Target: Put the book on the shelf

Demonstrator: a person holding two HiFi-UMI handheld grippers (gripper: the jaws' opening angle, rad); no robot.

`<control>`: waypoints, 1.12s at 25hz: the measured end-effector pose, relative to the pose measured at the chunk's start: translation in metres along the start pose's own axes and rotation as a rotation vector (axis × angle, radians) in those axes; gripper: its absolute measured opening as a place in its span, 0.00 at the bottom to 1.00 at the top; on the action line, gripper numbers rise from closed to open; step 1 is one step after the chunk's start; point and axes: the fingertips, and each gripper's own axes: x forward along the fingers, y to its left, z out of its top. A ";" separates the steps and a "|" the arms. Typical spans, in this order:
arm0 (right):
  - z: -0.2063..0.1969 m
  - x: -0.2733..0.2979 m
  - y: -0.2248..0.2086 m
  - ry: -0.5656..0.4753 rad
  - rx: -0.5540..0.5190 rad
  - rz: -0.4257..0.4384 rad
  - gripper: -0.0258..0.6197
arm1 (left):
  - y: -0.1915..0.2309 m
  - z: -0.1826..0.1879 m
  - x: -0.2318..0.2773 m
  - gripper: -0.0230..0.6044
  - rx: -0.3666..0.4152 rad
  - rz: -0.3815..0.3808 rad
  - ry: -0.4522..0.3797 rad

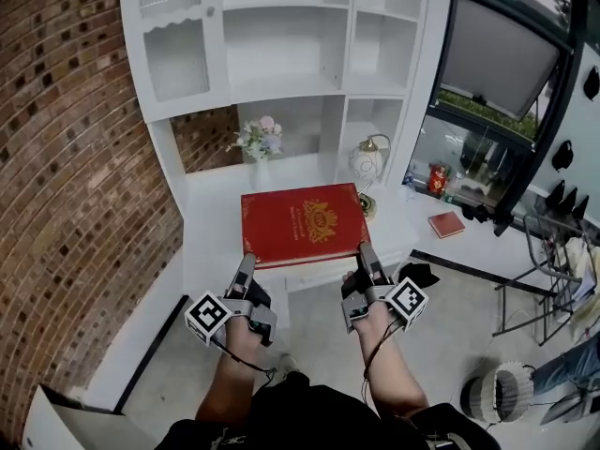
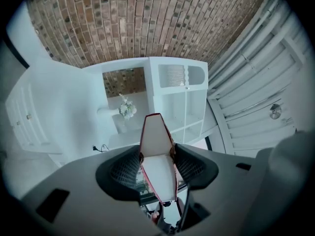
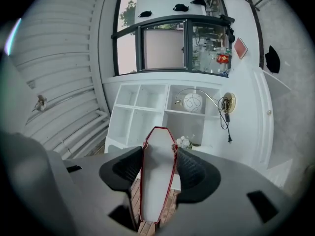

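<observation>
**Book on its way to the shelf.** A large red book point(image 1: 302, 223) hangs roughly level in front of a white shelf unit point(image 1: 281, 59), held at its near edge by two hand-held tools. The left tool point(image 1: 247, 262) is clamped on the book's 7 o'clock corner, pads pressing both covers with the pale page block between them. The right tool point(image 1: 364, 251) is clenched the same way on the 5 o'clock corner.

The job appears to be at its carrying stage. The book is grasped and faces the shelving but sits in no compartment yet. Whether its far edge rests on the white tabletop point(image 1: 208, 216) cannot be told.

The next move likely calls for raising both tools together toward the open bays at 12 o'clock, keeping what looks a weighty volume level. It also means steering clear of the flower vase point(image 1: 260, 146) at the book's 11 o'clock and the globe lamp point(image 1: 367, 162) at its 1 o'clock.

The left forearm point(image 1: 236, 368) and right forearm point(image 1: 392, 364) reach forward from 6 o'clock, roughly parallel. Both wrists are straight, and each tool's marker cube is turned to the outside.
</observation>
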 end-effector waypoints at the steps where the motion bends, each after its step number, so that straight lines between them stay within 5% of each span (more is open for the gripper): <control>1: 0.005 0.016 -0.003 -0.004 -0.002 -0.008 0.41 | 0.002 0.006 0.017 0.41 -0.002 -0.003 0.004; 8: 0.025 0.132 -0.018 -0.001 -0.026 -0.003 0.41 | 0.010 0.059 0.121 0.41 -0.020 -0.055 0.002; 15: 0.034 0.215 -0.030 0.001 -0.037 0.009 0.41 | 0.036 0.101 0.189 0.41 0.009 -0.026 0.004; 28: 0.064 0.284 -0.031 0.013 -0.028 0.065 0.41 | 0.018 0.119 0.262 0.41 0.022 -0.098 -0.010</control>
